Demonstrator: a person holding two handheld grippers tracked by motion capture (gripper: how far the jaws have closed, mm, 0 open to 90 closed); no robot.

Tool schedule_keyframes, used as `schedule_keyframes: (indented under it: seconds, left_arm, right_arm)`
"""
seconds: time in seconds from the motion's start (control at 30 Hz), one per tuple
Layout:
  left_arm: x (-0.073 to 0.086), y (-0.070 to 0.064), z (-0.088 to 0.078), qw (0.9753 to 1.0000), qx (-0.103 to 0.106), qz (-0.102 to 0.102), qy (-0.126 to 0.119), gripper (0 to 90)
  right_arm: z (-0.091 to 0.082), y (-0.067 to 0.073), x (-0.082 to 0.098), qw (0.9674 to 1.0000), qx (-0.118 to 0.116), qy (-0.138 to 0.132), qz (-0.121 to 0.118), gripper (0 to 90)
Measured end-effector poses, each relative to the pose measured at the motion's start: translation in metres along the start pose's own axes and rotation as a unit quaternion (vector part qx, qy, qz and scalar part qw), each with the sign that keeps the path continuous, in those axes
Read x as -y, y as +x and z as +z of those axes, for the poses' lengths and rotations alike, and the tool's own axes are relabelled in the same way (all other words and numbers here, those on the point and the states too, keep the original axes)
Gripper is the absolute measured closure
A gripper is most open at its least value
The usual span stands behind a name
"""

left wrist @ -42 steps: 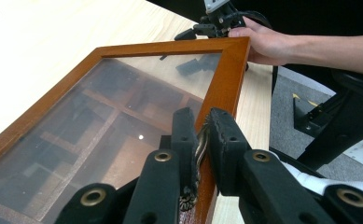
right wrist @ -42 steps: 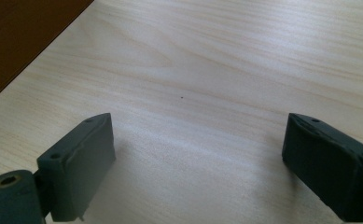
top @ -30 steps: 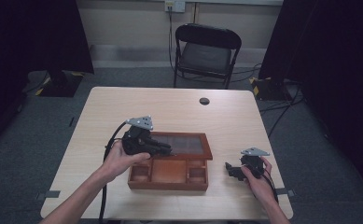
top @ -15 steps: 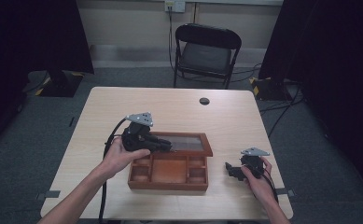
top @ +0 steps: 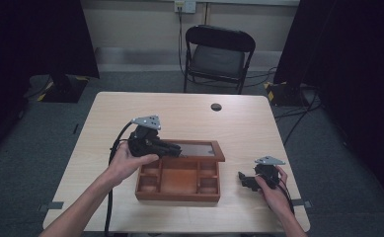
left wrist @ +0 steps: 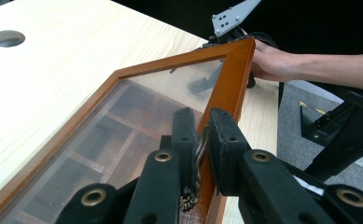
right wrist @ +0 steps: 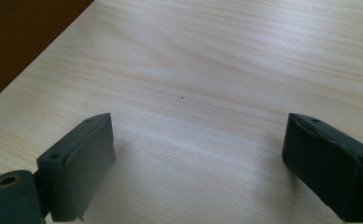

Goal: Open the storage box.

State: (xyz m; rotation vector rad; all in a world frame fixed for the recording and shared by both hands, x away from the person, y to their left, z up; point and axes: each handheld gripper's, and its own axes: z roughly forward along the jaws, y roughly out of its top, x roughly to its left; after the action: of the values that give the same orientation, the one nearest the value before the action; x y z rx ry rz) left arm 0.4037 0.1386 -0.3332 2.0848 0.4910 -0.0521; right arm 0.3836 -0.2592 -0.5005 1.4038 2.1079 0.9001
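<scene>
A brown wooden box (top: 177,192) with several compartments sits at the table's front middle. Its glass-paned lid (top: 199,148) is tilted up along the box's far side. My left gripper (top: 177,149) is shut on the lid's wooden frame at its left end. In the left gripper view the jaws (left wrist: 200,126) pinch the frame rail (left wrist: 230,79), and compartments show through the glass (left wrist: 123,116). My right gripper (top: 243,178) rests low on the table to the right of the box, apart from it. It stands open with bare tabletop between its pads (right wrist: 198,149).
A round dark hole (top: 216,106) lies in the light wood table (top: 130,108) toward the far edge. Behind the table stands a black folding chair (top: 219,54). The box's brown corner (right wrist: 20,37) is left of my right gripper. Cables trail from both grippers.
The left gripper has crept slightly upward with the lid's frame in it. The right gripper has stayed where it was.
</scene>
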Motion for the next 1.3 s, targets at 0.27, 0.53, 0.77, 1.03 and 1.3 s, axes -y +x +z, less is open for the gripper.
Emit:
schedule_keyframes:
  seconds: [0.27,0.53,0.77,1.03,1.3]
  left_arm:
    - [-0.004,0.003,-0.001,1.0000,0.000,-0.005,-0.006,81.2]
    - [-0.008,0.007,-0.003,0.9999,0.002,-0.005,-0.011,81.4]
    - [-0.012,0.010,-0.005,0.9998,-0.003,-0.008,-0.018,81.6]
    - [-0.014,0.013,-0.006,0.9995,-0.008,-0.012,-0.029,81.8]
    - [-0.016,0.012,-0.007,0.9993,-0.015,-0.011,-0.031,81.9]
  right_arm:
    - [0.000,0.000,0.000,1.0000,0.000,0.000,0.000,8.6]
    - [0.000,0.000,0.000,1.0000,0.000,0.000,0.000,8.5]
    - [0.000,0.000,0.000,1.0000,0.000,0.000,0.000,8.5]
    - [0.000,0.000,0.000,1.0000,0.000,0.000,0.000,8.5]
    - [0.000,0.000,0.000,1.0000,0.000,0.000,-0.001,8.4]
